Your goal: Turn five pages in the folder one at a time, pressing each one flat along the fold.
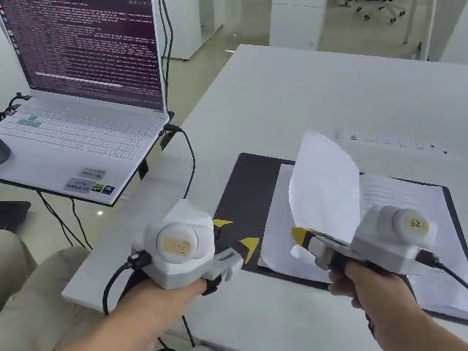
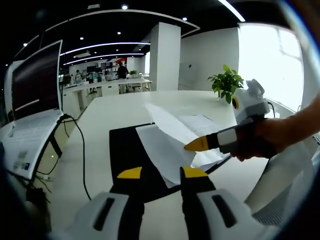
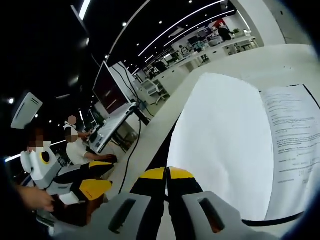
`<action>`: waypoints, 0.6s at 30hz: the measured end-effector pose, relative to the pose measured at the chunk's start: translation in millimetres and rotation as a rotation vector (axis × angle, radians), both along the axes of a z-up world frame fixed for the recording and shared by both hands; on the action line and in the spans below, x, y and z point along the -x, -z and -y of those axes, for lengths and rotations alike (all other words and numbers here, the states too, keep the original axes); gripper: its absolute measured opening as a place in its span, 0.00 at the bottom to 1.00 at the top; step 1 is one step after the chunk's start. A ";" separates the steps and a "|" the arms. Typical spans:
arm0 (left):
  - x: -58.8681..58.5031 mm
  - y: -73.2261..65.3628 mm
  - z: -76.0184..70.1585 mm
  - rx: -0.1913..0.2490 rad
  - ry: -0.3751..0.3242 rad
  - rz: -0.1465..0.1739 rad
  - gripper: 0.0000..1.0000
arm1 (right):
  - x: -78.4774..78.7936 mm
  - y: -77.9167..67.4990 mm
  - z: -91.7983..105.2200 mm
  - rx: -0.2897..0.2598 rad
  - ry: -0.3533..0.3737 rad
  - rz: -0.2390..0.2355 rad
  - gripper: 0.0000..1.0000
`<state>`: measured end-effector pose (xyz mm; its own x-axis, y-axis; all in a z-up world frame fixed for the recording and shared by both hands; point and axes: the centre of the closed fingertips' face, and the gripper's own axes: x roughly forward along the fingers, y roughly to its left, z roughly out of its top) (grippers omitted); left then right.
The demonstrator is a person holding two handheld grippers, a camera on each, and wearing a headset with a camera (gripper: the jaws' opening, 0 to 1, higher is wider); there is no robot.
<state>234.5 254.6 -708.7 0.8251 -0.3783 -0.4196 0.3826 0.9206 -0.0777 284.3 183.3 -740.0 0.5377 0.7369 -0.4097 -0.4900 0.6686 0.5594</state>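
Page turn in progress at a broad white desk (image 1: 292, 95), with an open silver laptop (image 1: 80, 124) at its left end. A flat black folder (image 1: 245, 194) lies open near the desk's front edge. Its dark left cover is bare along the outer margin, and a printed white paper sheet (image 1: 406, 197) lies flat on its right half. Between them one blank-backed white paper page (image 1: 322, 179) stands lifted off the stack, bowed into an arch and leaning toward the left cover. It is mid-turn, neither laid down nor pressed along the fold. White paper also lies on the left half beneath the arch, possibly pages already turned, but their number cannot be read from these views, so the count reached out of five is uncertain. What remains, at the least, is to lay this page over, flatten it at the fold, and repeat for any pages outstanding. The right claw (image 1: 300, 235) has its yellow tips brought together on the page's near edge and carries it. The left claw (image 1: 235, 235), yellow tips set apart and holding nothing, hovers by the folder's near left corner, just beside the lifted page and well placed to do the pressing.
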 end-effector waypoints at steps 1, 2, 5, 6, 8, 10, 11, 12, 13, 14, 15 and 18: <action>2.2 4.2 -3.0 0.002 -0.008 -0.011 0.27 | 0.4 2.5 -2.8 0.002 -0.008 -0.006 0.00; 3.5 6.3 -4.3 0.003 -0.011 -0.017 0.27 | 0.4 7.2 -6.7 0.004 -0.016 -0.019 0.00; 8.1 13.4 -9.0 0.006 -0.022 -0.031 0.27 | 0.7 16.0 -14.0 0.016 -0.033 -0.033 0.00; 9.0 14.8 -9.8 0.007 -0.024 -0.034 0.27 | 1.4 19.4 -16.6 0.022 -0.038 -0.038 0.00; 11.2 18.3 -11.5 0.011 -0.028 -0.043 0.27 | 2.3 25.9 -19.9 0.023 -0.043 -0.060 0.00; 13.4 22.1 -12.4 0.012 -0.030 -0.051 0.26 | 4.4 33.9 -23.5 0.035 -0.055 -0.077 0.00; 14.2 23.9 -12.4 0.013 -0.031 -0.056 0.26 | 4.7 37.0 -24.7 0.042 -0.059 -0.077 0.00; 15.2 26.8 -13.0 0.012 -0.033 -0.062 0.26 | 4.8 40.4 -25.7 0.047 -0.062 -0.085 0.00; 15.9 28.3 -12.9 0.012 -0.033 -0.066 0.26 | 4.9 44.5 -26.3 0.048 -0.061 -0.100 0.00; 16.3 29.5 -12.9 0.011 -0.033 -0.068 0.26 | 4.9 46.7 -26.3 0.049 -0.059 -0.108 0.00; 16.8 30.8 -13.2 0.010 -0.034 -0.071 0.26 | 5.4 48.9 -27.0 0.047 -0.062 -0.115 0.00; 17.6 32.9 -13.6 0.015 -0.039 -0.076 0.26 | 5.0 52.4 -27.0 0.050 -0.064 -0.123 0.00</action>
